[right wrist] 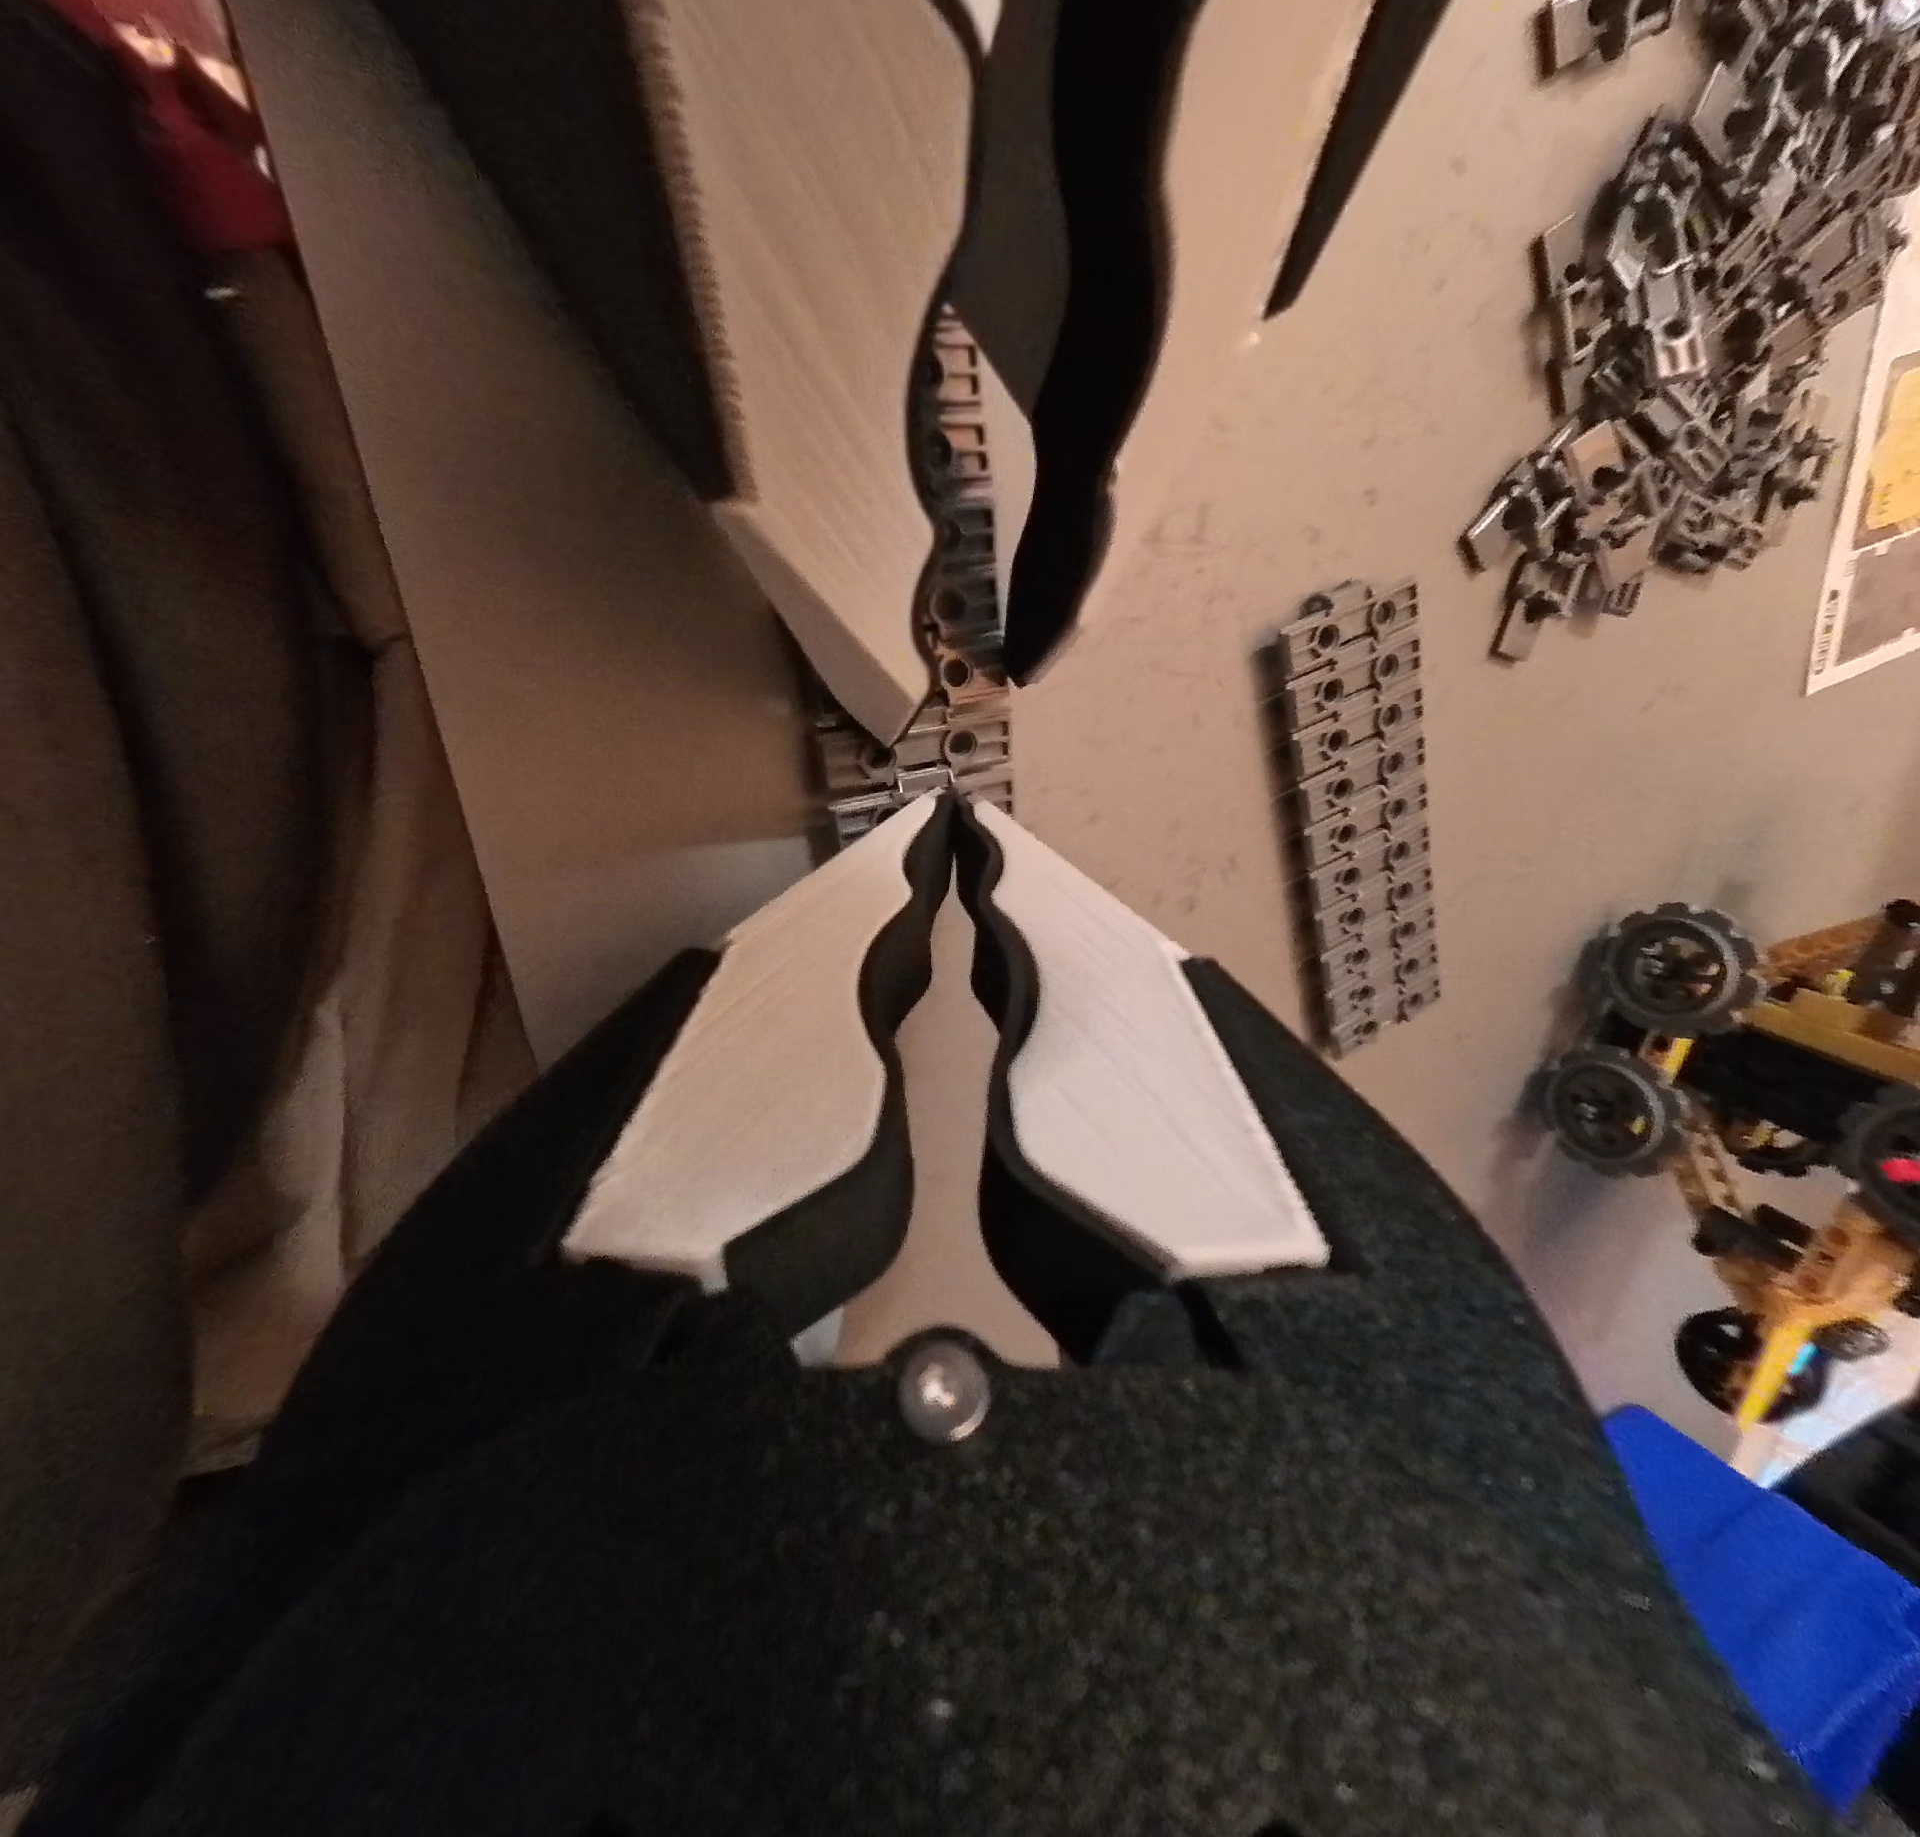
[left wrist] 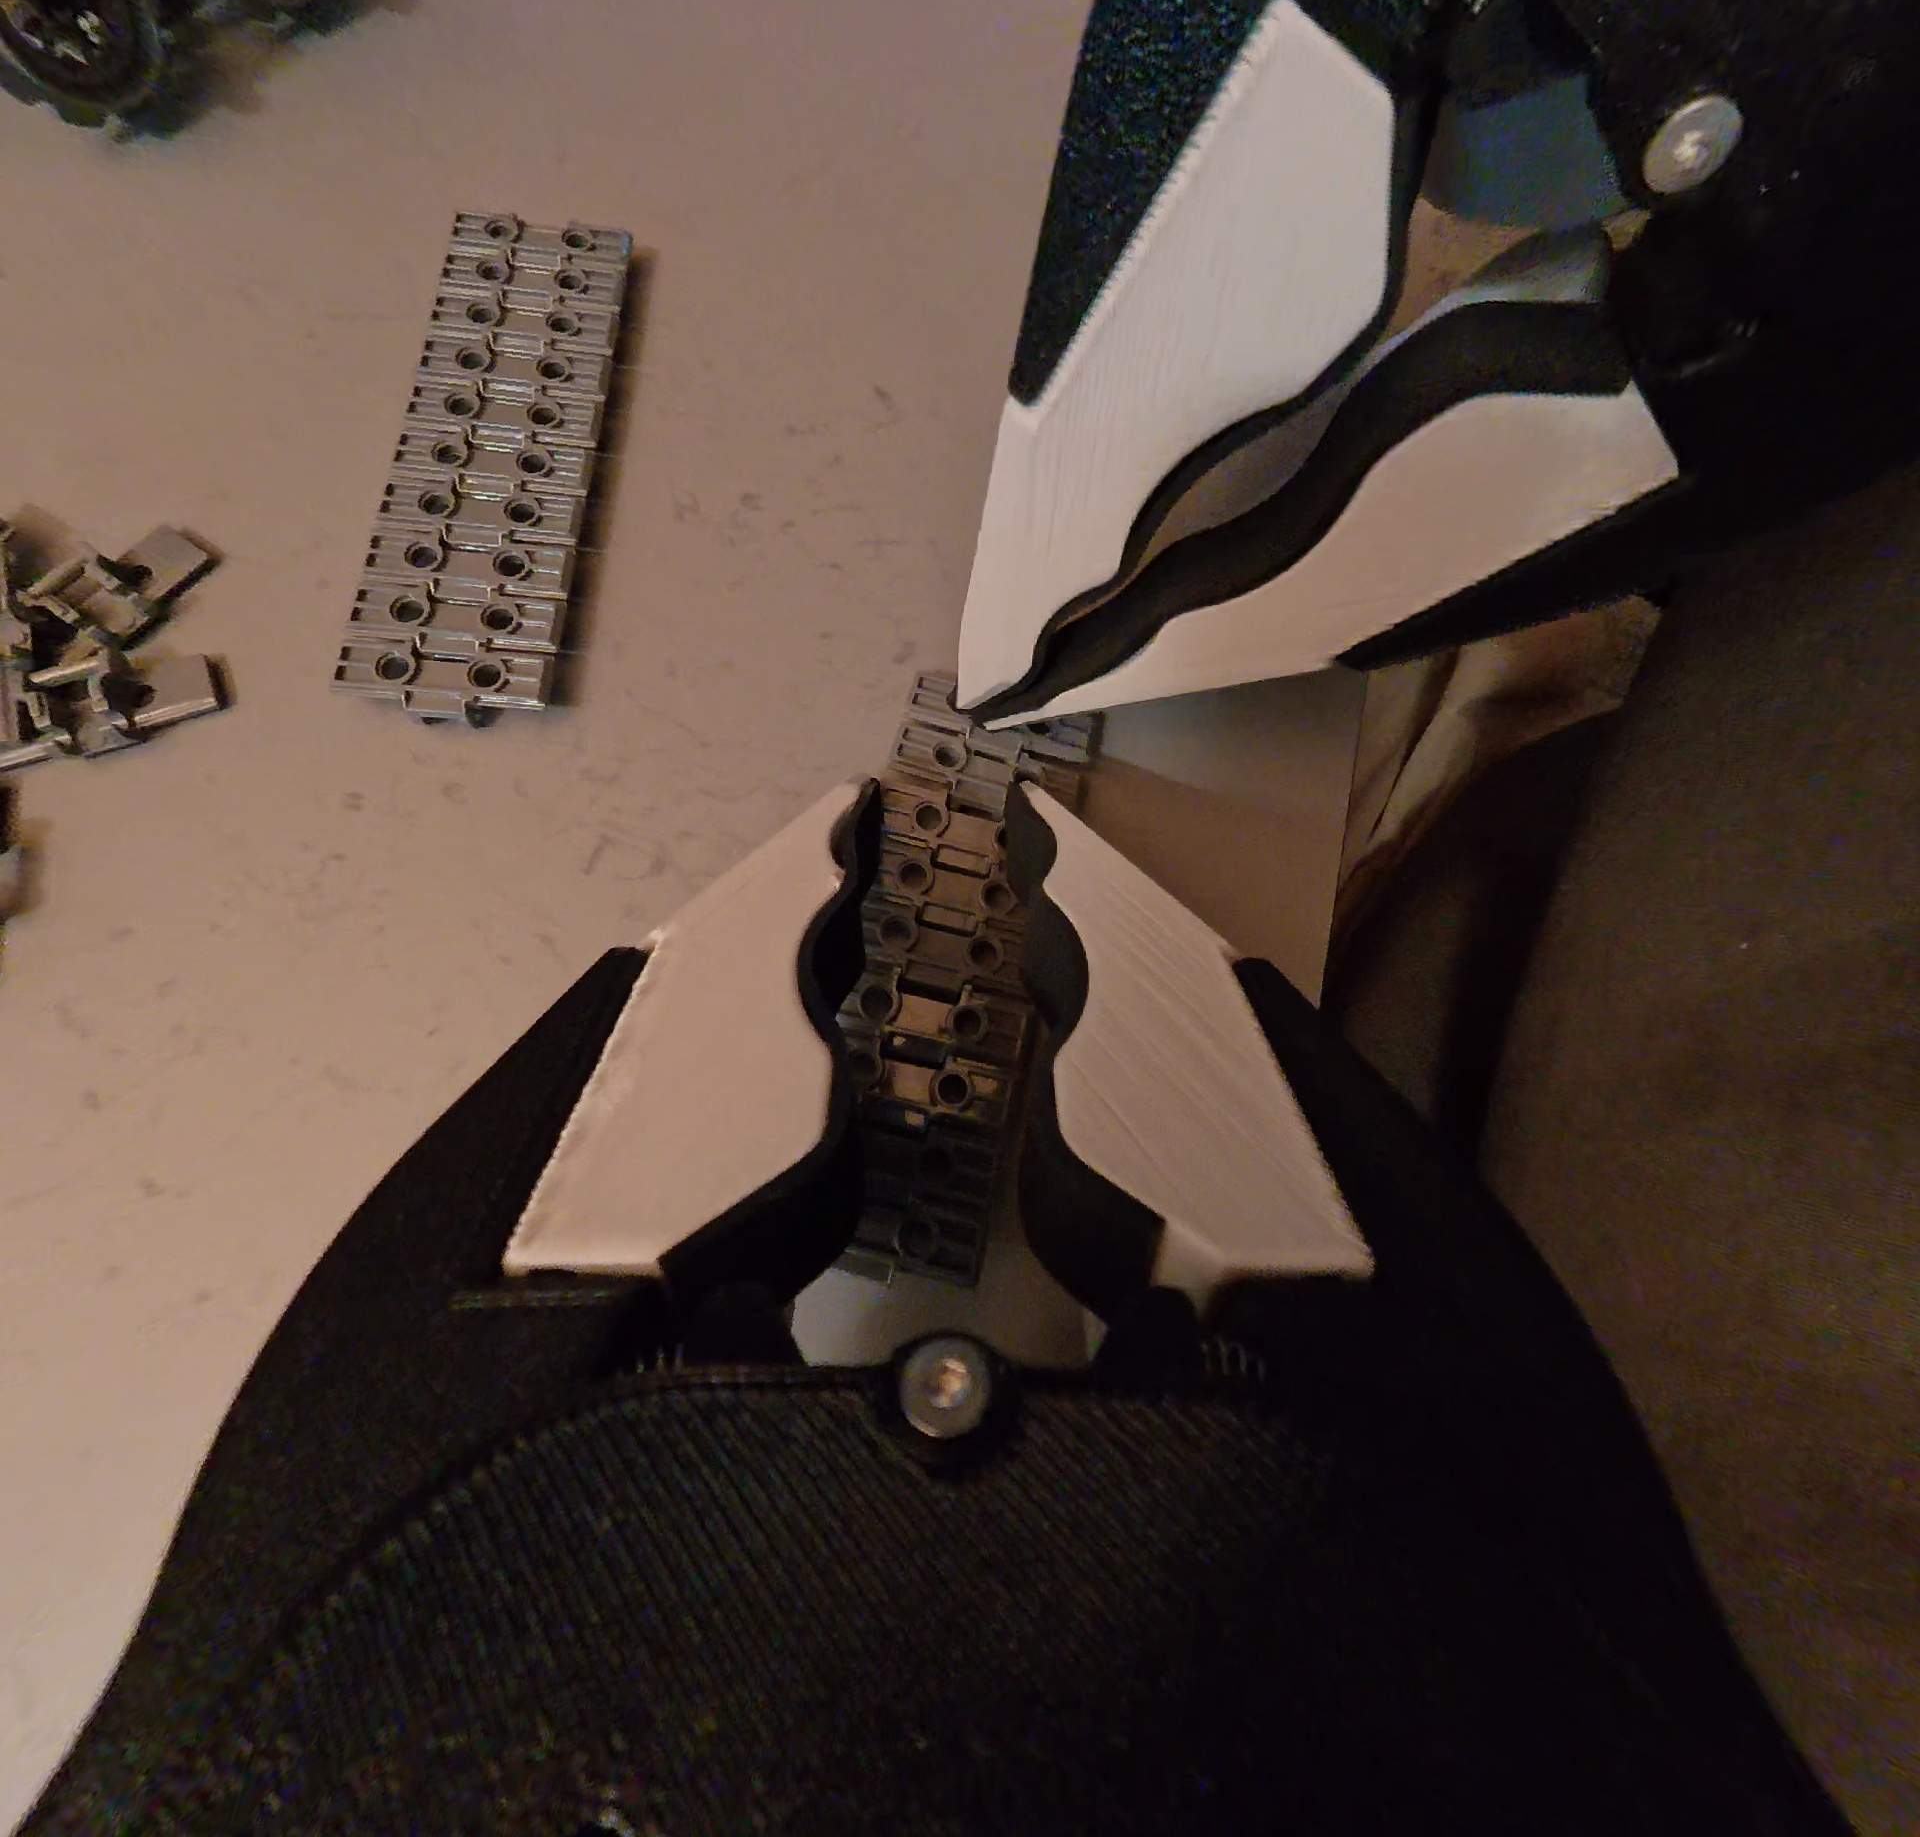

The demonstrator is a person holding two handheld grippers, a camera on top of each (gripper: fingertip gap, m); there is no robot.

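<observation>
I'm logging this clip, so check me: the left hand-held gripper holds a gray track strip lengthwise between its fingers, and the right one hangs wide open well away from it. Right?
Not quite. The left hand-held gripper does hold the gray track strip lengthwise, but the right hand-held gripper is shut, its tips pinching the strip's far end link. The right wrist view shows this.

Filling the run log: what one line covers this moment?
left gripper: shut on grey track strip | right gripper: pinching strip's end | second strip: flat on table
</observation>
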